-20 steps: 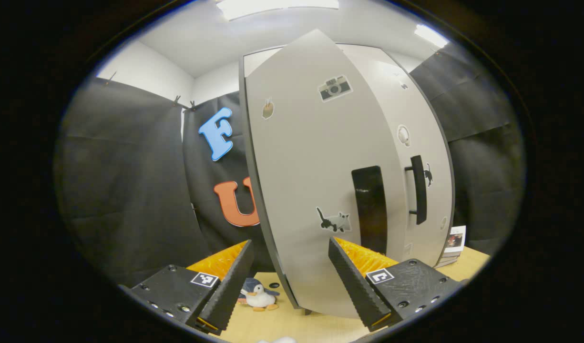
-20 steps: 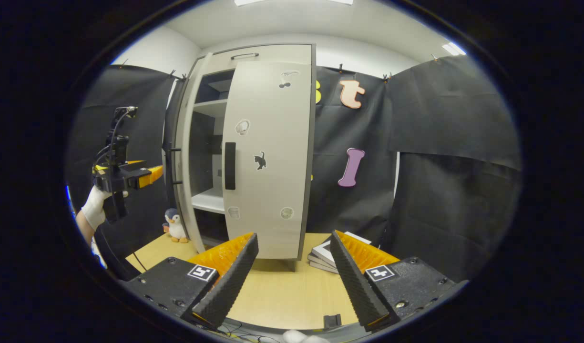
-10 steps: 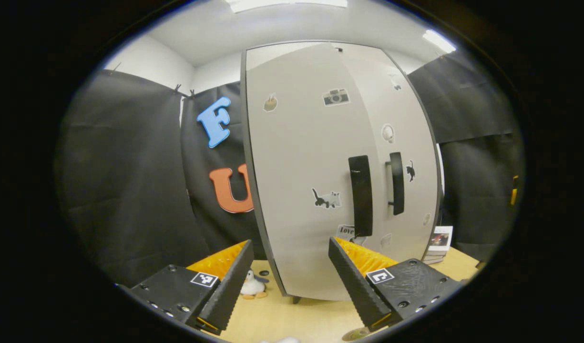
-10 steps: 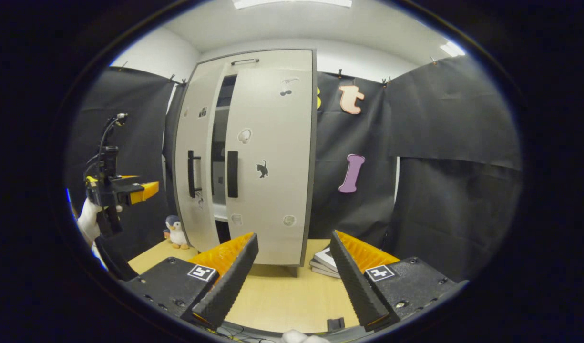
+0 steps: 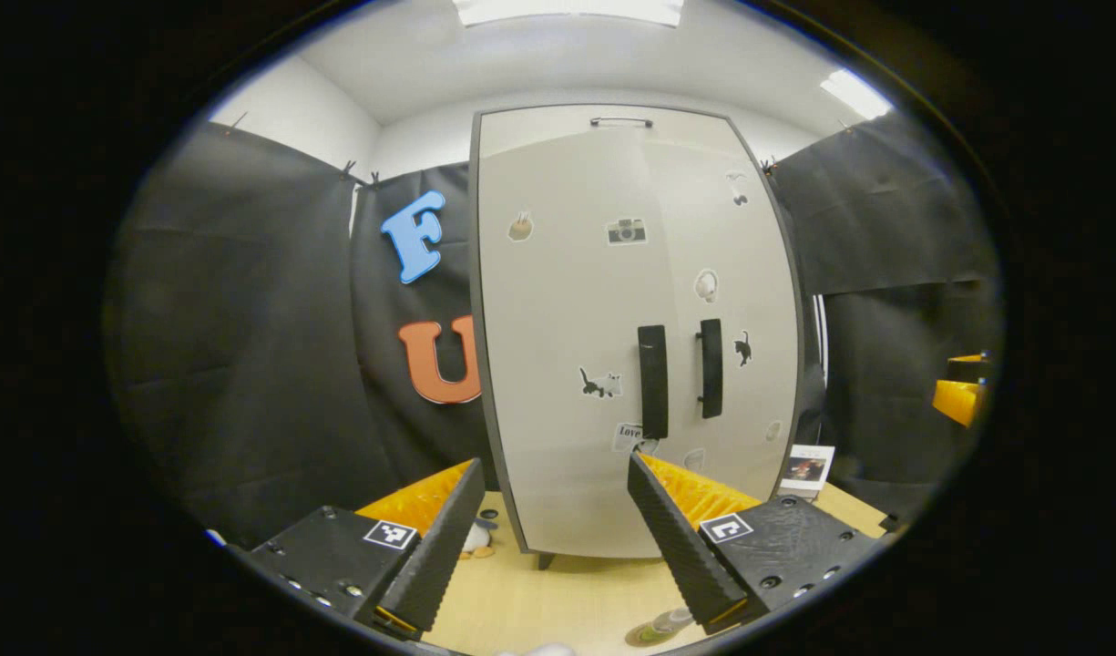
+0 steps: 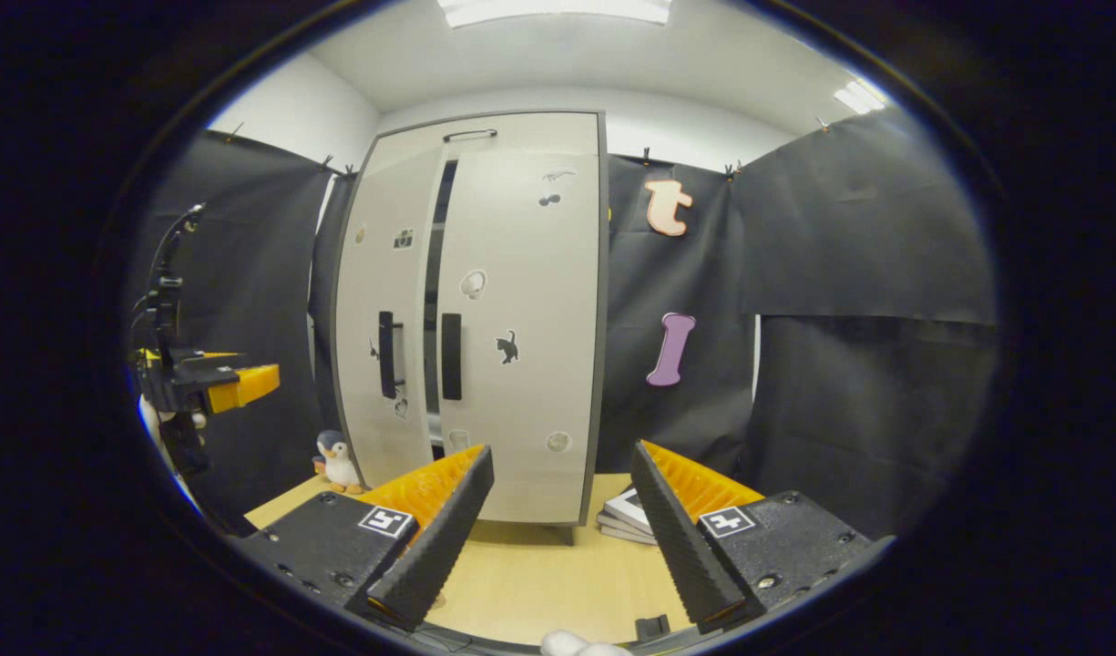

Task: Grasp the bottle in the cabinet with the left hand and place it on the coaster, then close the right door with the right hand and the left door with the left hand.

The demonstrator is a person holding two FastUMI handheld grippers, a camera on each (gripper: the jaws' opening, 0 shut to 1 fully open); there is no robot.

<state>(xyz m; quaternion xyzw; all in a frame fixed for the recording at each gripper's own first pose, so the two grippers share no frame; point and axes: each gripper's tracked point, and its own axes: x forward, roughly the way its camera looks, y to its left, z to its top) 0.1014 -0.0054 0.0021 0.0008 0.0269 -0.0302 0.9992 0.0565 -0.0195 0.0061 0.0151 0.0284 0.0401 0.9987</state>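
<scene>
The wooden bench is occupied by the cabinet, a penguin toy and stacked books flanking it

Grey cabinet, right door shut, left door slightly ajar.

The left door swings almost shut, with just a thin dark gap by the right door. The left gripper pulls back from the cabinet.

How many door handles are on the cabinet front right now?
2 vertical door handles: the left door handle and the right door handle flank the seam between the doors at mid-height. A small horizontal pull also sits on the top panel.
</scene>
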